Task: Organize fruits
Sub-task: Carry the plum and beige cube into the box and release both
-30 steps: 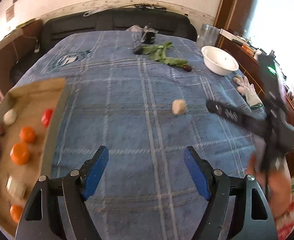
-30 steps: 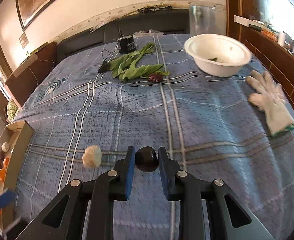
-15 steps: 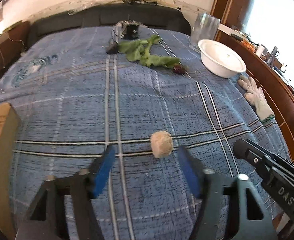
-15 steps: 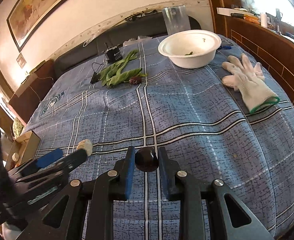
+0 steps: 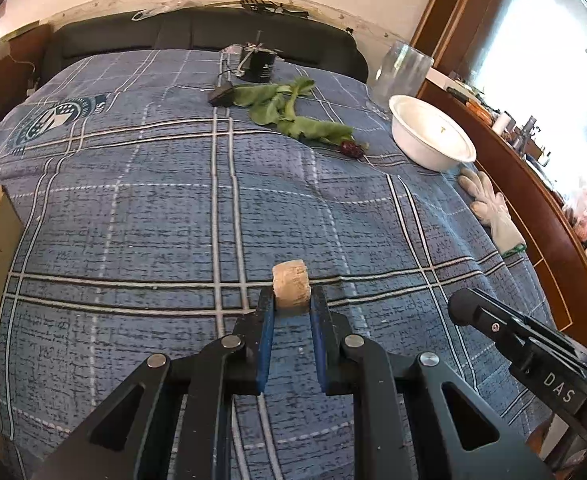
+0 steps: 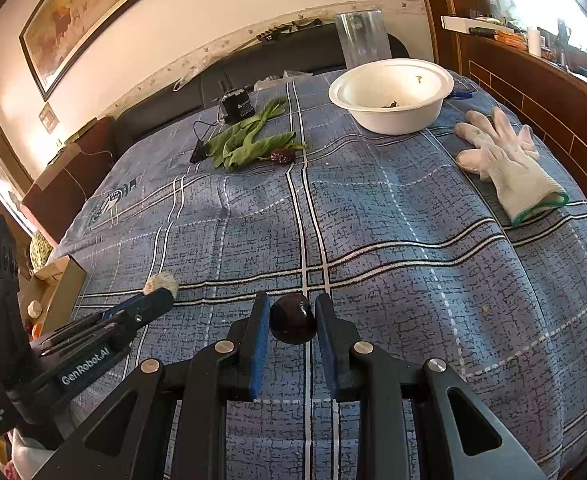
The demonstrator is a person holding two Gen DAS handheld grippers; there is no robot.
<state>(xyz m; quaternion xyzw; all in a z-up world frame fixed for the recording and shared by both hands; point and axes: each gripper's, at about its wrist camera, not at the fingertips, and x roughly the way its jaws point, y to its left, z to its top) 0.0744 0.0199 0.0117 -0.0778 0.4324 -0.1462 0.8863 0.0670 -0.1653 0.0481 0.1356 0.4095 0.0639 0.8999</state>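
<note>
A blue plaid cloth (image 6: 393, 216) covers the worktop, a framed painting (image 6: 93, 12) hanging behind. Left tongs (image 5: 291, 306) clamp a beige chunk (image 5: 290, 286); right tongs (image 6: 292, 314) pinch a dark fruit (image 6: 292, 318).

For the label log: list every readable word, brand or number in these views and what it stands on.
"DAS" on the right gripper, seen from the left wrist view.
"GenRobot.AI" on the left gripper, seen from the right wrist view.
Small white print lower on the left gripper's body: too blurred to read.
Emblem on the blue plaid cloth: lettering too small.
</note>
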